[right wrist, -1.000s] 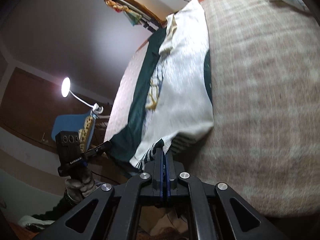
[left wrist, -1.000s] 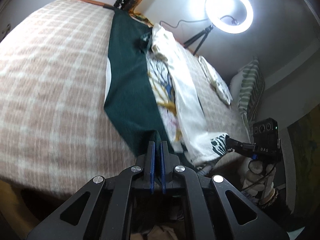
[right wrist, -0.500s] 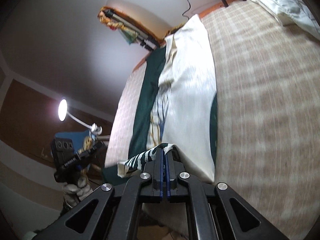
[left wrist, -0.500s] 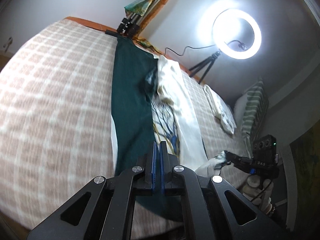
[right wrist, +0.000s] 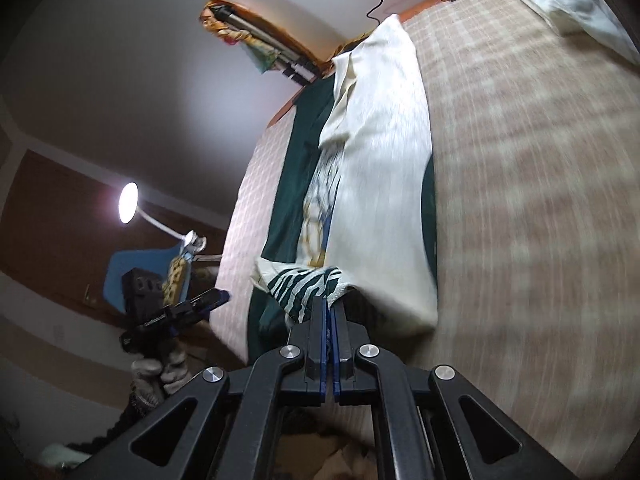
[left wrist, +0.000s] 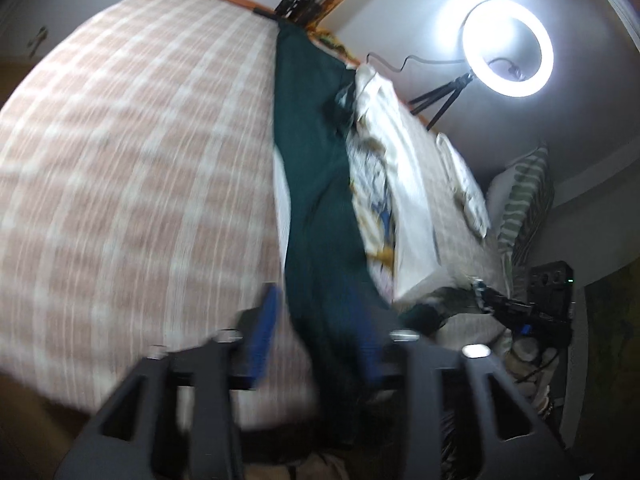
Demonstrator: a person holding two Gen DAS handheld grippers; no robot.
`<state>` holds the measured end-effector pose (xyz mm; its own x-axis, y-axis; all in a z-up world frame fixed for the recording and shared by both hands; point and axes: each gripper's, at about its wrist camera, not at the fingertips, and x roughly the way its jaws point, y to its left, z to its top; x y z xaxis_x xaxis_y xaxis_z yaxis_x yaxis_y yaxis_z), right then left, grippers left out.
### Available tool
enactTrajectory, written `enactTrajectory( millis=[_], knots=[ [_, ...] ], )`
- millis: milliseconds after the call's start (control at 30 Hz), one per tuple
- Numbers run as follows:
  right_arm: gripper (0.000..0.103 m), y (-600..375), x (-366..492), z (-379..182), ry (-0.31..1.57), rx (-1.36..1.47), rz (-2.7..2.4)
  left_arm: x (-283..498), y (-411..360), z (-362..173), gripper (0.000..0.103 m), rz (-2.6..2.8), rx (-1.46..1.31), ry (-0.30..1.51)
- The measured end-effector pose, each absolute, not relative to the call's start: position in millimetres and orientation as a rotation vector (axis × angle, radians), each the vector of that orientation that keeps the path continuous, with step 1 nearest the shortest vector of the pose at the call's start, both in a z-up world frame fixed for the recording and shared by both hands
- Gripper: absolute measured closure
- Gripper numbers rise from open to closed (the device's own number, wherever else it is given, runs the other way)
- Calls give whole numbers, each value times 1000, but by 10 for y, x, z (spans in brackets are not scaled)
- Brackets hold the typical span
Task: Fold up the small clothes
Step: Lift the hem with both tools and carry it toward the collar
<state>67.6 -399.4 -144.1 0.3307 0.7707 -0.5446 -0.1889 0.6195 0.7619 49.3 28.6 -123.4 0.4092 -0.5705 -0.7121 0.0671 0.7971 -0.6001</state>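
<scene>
Two wrist cameras at the bed's near edge

Both look low and close along the pink checked bed (left wrist: pixel 120 160), sharing the long green-and-cream garment (right wrist: pixel 380 160).

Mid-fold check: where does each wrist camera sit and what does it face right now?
Left wrist: on the left gripper, open, facing up the checked beige bedspread along the dark green garment; ring light beyond.
Right wrist: on the right gripper, shut on the garment's striped corner.
Shared: garment, bedspread; each shows the other gripper.
</scene>
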Motion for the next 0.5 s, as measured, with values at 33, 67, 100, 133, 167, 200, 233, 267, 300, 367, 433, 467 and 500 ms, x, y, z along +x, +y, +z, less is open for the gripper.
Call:
enactTrajectory(
  millis=[33,67,100,133,167,200,233,267,300,367,433,467,500],
  knots=[
    [103,-4023,574,-1449,1060,664,691,430,277,-1269,55,-430,-540,1094],
    [103,-4053,464,-1464,1068,673,690,365,252,-1315,55,-436,-554,1111],
    [103,-4077,377,-1485,1078,679,690,301,225,-1371,55,-443,-570,1133],
    [103,-4080,322,-1500,1087,680,687,251,200,-1421,55,-451,-587,1148],
    [103,-4096,252,-1530,1098,670,677,211,174,-1472,55,-460,-604,1159],
    [103,-4109,214,-1553,1102,661,668,182,142,-1516,55,-467,-614,1167],
    [103,-4128,191,-1583,1104,661,659,155,106,-1561,55,-467,-620,1176],
    [103,-4151,180,-1616,1105,672,656,133,74,-1598,55,-468,-628,1181],
    [103,-4162,179,-1651,1107,685,656,113,44,-1629,55,-477,-640,1183],
    [102,-4151,188,-1692,1109,670,649,58,-13,-1635,57,-505,-642,1147],
    [101,-4140,215,-1729,1119,662,641,68,-83,-1645,72,-530,-619,1140],
    [101,-4138,234,-1745,1123,670,642,87,-104,-1648,103,-536,-614,1145],
    [101,-4129,247,-1747,1124,674,644,112,-113,-1650,103,-541,-613,1157]
  ],
)
